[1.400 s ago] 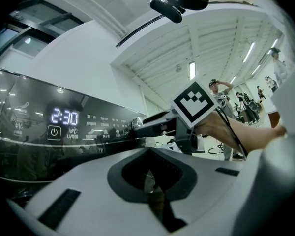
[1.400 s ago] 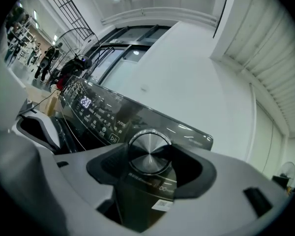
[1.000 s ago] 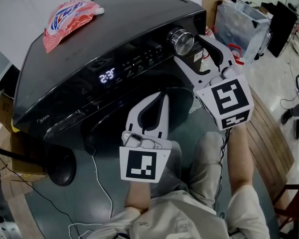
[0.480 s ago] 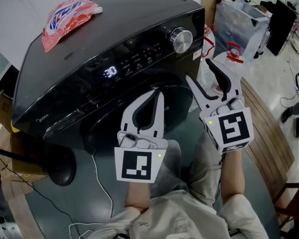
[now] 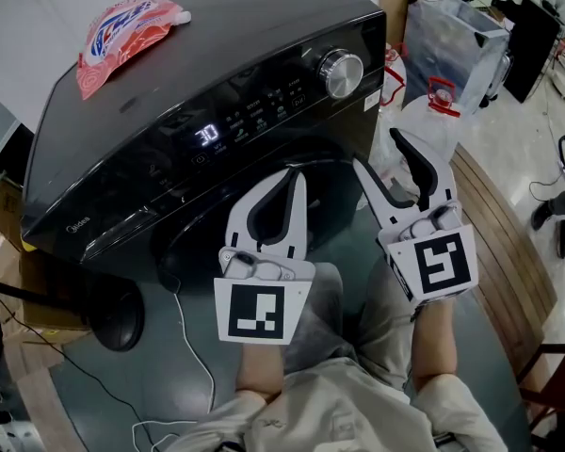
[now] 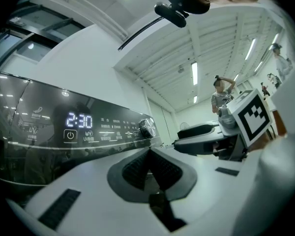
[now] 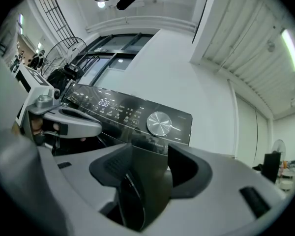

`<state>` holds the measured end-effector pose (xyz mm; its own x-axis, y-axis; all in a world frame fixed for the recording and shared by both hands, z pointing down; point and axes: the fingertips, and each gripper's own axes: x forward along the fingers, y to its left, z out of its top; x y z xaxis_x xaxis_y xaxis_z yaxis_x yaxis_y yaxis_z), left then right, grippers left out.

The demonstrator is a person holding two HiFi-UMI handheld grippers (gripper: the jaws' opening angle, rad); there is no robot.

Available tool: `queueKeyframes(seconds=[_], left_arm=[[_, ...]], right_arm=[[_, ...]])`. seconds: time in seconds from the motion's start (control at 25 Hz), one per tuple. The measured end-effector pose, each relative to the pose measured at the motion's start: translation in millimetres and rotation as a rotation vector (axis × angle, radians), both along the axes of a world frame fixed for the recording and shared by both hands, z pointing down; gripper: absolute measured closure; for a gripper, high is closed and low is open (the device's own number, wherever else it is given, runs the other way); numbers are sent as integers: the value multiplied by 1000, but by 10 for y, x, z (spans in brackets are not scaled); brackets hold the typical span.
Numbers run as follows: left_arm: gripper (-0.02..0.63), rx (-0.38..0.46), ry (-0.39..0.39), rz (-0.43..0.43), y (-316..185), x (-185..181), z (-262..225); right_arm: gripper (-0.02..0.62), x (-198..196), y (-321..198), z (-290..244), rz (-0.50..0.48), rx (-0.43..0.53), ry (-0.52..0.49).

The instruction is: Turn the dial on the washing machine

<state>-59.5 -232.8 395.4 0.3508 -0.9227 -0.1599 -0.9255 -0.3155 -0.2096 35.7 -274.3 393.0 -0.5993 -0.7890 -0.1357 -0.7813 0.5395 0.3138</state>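
Back comes the right gripper (image 5: 381, 153), off the dial (image 5: 342, 73) it flanked a second ago and down in front of the machine's door. That silver dial sits alone at the right end of the dark control panel on the washing machine (image 5: 217, 55), nothing touching it. From the right gripper view the dial (image 7: 160, 123) shows above and beyond the right gripper (image 7: 150, 163), well apart from it. Those jaws are closing as we watch, with only the dark door glass behind the gap and nothing caught between them.

Left of the dial, the lit display (image 5: 207, 136) glows on the panel, and the left gripper view reads it as 2:30. The left gripper (image 5: 295, 179) hangs just beside its partner, lower on the door, clenched tight with the pads meeting on nothing.

Up on the lid, at the far left corner, a red and white pouch (image 5: 122, 36) lies flat. Off to the machine's right, clear plastic bags (image 5: 447, 45) stand on the floor.
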Motion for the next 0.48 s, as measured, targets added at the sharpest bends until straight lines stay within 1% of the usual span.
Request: queueKeyframes(seconds=[0.48], left_arm=[[594,-5,-21,-2,4,-19,27]], right_arm=[[370,-38,62,48,-9,3,-1]])
